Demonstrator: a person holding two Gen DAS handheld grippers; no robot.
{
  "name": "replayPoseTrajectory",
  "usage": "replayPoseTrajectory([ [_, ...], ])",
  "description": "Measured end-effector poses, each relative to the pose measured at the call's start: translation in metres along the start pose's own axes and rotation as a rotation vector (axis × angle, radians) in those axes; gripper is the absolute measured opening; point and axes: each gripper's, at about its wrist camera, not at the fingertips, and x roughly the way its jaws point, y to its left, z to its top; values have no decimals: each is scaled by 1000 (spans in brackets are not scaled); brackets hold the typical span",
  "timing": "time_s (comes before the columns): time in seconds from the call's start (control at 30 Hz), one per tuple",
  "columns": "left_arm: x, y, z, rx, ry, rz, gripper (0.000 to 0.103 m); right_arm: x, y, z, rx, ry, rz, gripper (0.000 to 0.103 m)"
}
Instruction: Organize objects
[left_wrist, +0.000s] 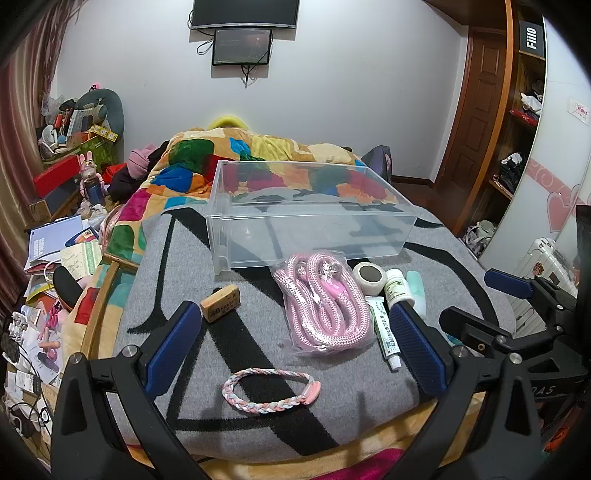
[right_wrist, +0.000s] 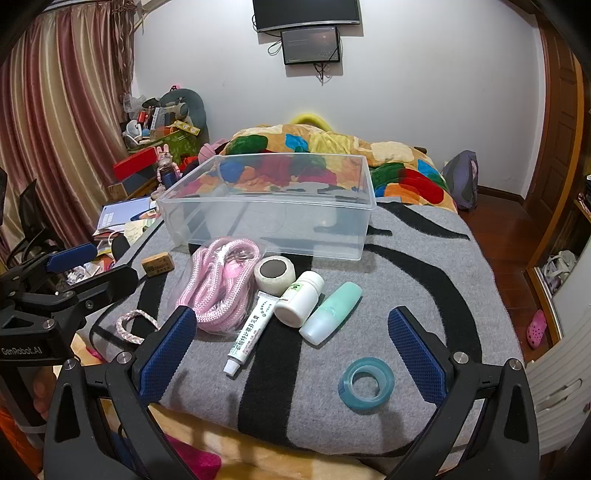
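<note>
A: Stock on the bed, item by item?

B: I log a clear plastic bin (right_wrist: 266, 206), nothing in it, upright on the grey blanket (right_wrist: 424, 266). In front of it: bagged pink rope (left_wrist: 325, 302), soft and slippery in its film, best pinched mid-coil; braided bracelet (left_wrist: 269, 393), limp, take it across the band; eraser block (left_wrist: 220, 303), light and stiff, grip its long sides; gauze roll (right_wrist: 274, 275), squashy; white pill bottle (right_wrist: 300, 298) and mint bottle (right_wrist: 330, 313), both lying down and smooth, likely to roll, so I'd clamp mid-body; ointment tube (right_wrist: 251, 328), thin, dents easily; blue tape ring (right_wrist: 366, 382), rigid, take it by the rim

A: Claws?

B: Left claw (left_wrist: 295, 343) spread wide, holding nothing, over the bracelet. Right claw (right_wrist: 291, 354) equally wide, bare, near the tube and tape

A: Surface, room?

B: Blanket yields underfoot, so pressing down sinks things. Bedroom: patterned quilt (right_wrist: 332, 147) behind, clutter left, wardrobe right
</note>
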Motion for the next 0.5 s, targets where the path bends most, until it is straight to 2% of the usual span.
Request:
replayPoseTrajectory([
  [0.5, -1, 1, -1, 0, 0, 3, 103, 0, 1, -2, 1, 1, 1, 103],
])
